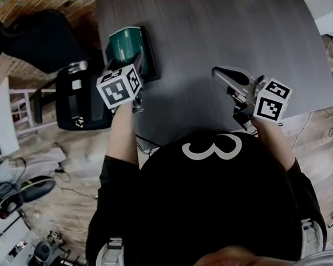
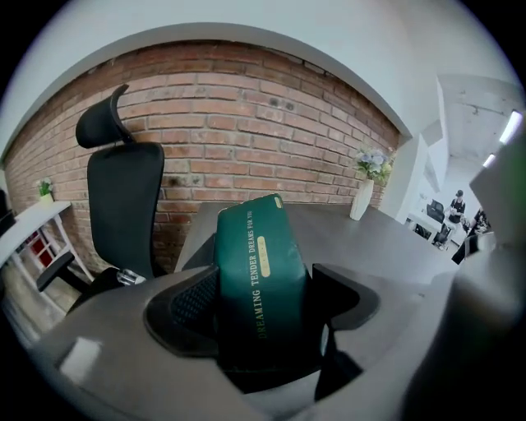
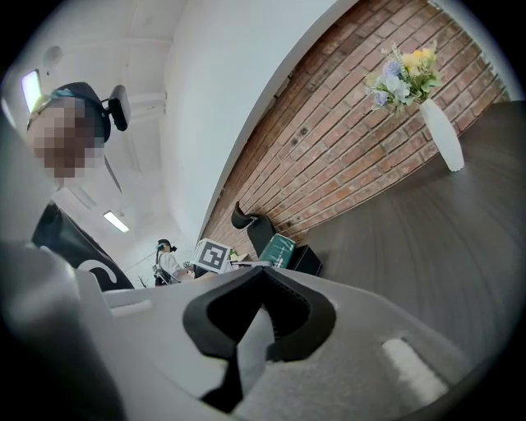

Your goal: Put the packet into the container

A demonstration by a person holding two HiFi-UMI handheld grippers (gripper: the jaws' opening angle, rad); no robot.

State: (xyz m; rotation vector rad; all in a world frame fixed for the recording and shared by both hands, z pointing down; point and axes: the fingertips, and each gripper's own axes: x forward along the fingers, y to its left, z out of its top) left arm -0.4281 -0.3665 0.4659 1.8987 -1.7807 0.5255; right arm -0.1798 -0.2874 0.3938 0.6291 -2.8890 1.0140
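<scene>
A dark green packet (image 1: 124,44) with gold lettering is over the black container (image 1: 151,55) at the left edge of the grey table (image 1: 216,34). My left gripper (image 1: 135,63) is shut on the packet's near end. In the left gripper view the packet (image 2: 259,271) stands upright between the two black pads (image 2: 185,308). My right gripper (image 1: 224,73) hovers over the table's near right part, its jaws together and empty. In the right gripper view (image 3: 261,316) the packet (image 3: 278,249) and the container (image 3: 306,260) lie far off to the left.
A black office chair (image 1: 27,40) stands left of the table, close to the container. A white vase with flowers (image 3: 436,131) sits at the table's far end by the brick wall. The table's near edge runs just in front of the person.
</scene>
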